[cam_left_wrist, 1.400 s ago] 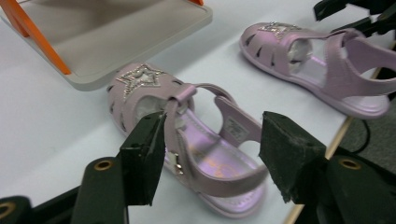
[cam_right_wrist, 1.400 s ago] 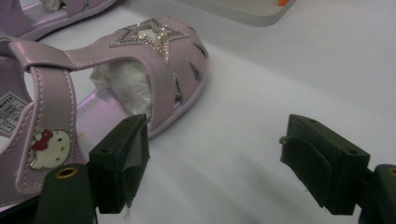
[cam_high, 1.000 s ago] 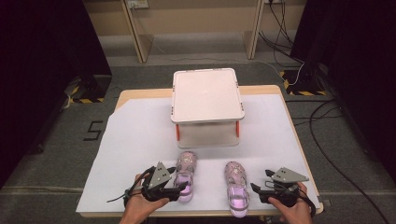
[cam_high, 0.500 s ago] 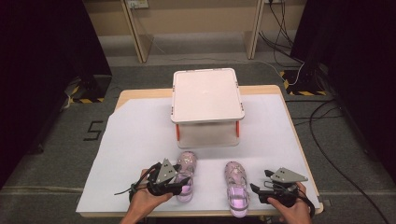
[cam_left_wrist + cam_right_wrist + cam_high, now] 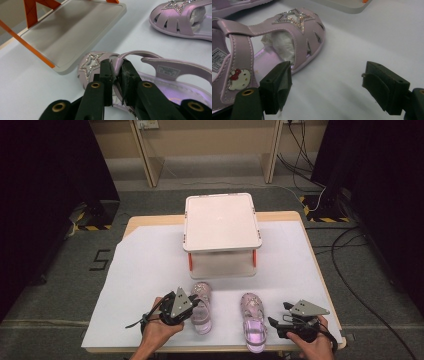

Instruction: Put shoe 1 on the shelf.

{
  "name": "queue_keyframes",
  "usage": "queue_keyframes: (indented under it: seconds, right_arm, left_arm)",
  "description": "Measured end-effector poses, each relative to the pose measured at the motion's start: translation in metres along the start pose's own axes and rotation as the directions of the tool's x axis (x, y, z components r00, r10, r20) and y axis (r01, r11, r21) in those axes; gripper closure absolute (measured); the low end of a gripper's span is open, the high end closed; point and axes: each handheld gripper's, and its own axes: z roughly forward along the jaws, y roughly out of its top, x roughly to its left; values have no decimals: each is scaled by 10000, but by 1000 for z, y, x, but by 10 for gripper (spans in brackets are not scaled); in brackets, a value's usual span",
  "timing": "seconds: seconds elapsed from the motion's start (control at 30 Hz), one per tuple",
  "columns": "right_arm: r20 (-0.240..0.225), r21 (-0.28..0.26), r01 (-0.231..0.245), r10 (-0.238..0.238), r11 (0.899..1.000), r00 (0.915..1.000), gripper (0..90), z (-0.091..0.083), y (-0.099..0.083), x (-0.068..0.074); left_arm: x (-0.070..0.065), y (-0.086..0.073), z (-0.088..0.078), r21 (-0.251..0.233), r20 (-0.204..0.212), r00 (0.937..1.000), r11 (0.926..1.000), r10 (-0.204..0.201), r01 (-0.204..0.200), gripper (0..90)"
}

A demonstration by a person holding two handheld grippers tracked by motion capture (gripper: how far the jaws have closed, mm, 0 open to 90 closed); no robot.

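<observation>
— The left claw (image 5: 113, 75) has just been closing, and now it's clenched on the strap of the near sandal (image 5: 200, 307), right between its jaws. That's the pick-up step, I'd say.

— And the right claw (image 5: 327, 87)?

— Released, jaws wide, the other sandal (image 5: 287, 37) just off its left jaw, nothing gripped.

— Next?

— Probably a lift toward the white rack (image 5: 221, 222) ahead of the claws on the worktop (image 5: 145, 265), though which shelf I can't tell.
</observation>
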Motion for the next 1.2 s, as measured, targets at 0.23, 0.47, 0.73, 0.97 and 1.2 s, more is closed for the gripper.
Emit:
queue_keyframes:
  seconds: [0.23, 0.47, 0.73, 0.97, 1.2]
  right_arm:
    - [-7, 14, 77, -77, 10000, 10000, 232, 0, 1, 3]
    - [-2, 1, 45, -45, 10000, 10000, 232, 0, 1, 2]
    - [-15, 66, 53, -52, 10000, 10000, 232, 1, 1, 3]
    - [-47, 54, 22, -21, 10000, 10000, 232, 2, 0, 2]
    - [-90, 71, 90, -90, 9999, 9999, 231, 2, 0, 3]
  left_arm:
    - [5, 9, 3, -115, -208, 9990, 9992, 385, -388, 824]
    - [12, 23, 8, -277, -607, 9962, 9975, 629, -646, 828]
    - [24, 32, 25, -333, -1032, 9930, 9976, 570, -607, 827]
    - [36, 33, 43, -187, -1381, 9891, 9984, 509, -540, 827]
    - [43, 36, 61, -293, -1763, 9831, 9981, 486, -546, 824]
